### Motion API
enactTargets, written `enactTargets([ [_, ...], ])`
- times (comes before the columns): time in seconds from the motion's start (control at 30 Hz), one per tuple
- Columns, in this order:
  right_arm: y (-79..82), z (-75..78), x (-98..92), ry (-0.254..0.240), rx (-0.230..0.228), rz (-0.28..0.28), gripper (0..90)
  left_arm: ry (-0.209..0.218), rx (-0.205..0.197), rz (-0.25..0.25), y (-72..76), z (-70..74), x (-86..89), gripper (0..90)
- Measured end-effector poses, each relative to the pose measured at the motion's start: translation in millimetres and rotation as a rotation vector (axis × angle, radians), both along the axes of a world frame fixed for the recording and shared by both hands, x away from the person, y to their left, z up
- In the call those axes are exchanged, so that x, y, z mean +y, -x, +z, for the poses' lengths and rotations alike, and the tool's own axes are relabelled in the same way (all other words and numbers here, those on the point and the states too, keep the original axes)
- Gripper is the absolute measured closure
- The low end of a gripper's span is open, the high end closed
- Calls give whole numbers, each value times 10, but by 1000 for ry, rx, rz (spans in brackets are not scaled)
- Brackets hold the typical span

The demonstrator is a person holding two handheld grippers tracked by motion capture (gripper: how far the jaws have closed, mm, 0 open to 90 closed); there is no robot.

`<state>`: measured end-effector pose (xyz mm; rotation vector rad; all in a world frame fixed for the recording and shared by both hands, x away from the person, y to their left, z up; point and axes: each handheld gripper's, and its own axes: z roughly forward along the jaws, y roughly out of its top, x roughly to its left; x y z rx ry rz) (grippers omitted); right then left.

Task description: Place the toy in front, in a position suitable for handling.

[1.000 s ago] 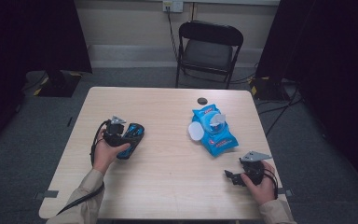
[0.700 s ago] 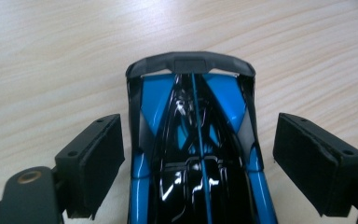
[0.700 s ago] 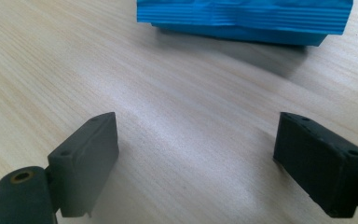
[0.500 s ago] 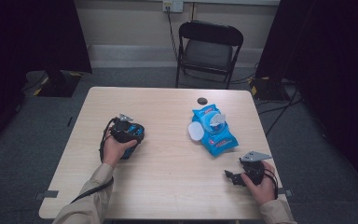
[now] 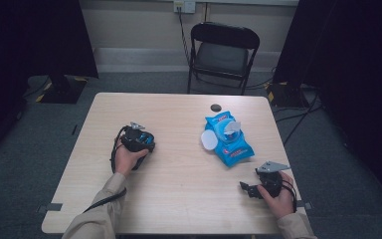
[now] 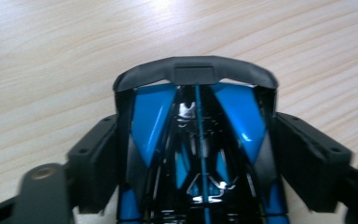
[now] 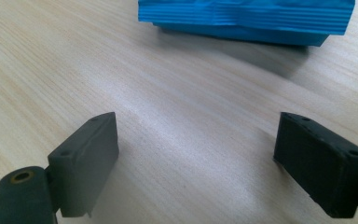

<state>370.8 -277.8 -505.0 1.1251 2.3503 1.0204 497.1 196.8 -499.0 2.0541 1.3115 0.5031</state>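
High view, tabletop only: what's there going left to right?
Left gripper closing on a blue and black object → white lid → blue wipes pack → right gripper, jaws open.

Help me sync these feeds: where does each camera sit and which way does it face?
High view: above the person's side, facing forward and down on the table; forearms, both tongs.
Left gripper view: on the left tongs, along jaws closing on a blue-black toy car.
Right gripper view: on the right tongs, toward the wipes pack, shared with the high view.
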Motion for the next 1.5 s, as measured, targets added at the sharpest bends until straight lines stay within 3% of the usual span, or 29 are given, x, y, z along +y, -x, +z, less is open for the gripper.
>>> enactTargets([
  [0.1, 0, 0, -1, 0, 0, 1, 129, 14, -15, 4, 6, -16, 1, 244],
  [0.57, -1, 0, -3, 0, 0, 3, 130, -9, 2, -12, 2, 21, -22, 254],
  [0.93, -1, 0, -3, 0, 0, 3, 129, -19, 3, -42, 59, 160, 17, 256],
  [1.5, -1, 0, -3, 0, 0, 3, 129, 2, -37, -97, 254, 459, 119, 256],
])
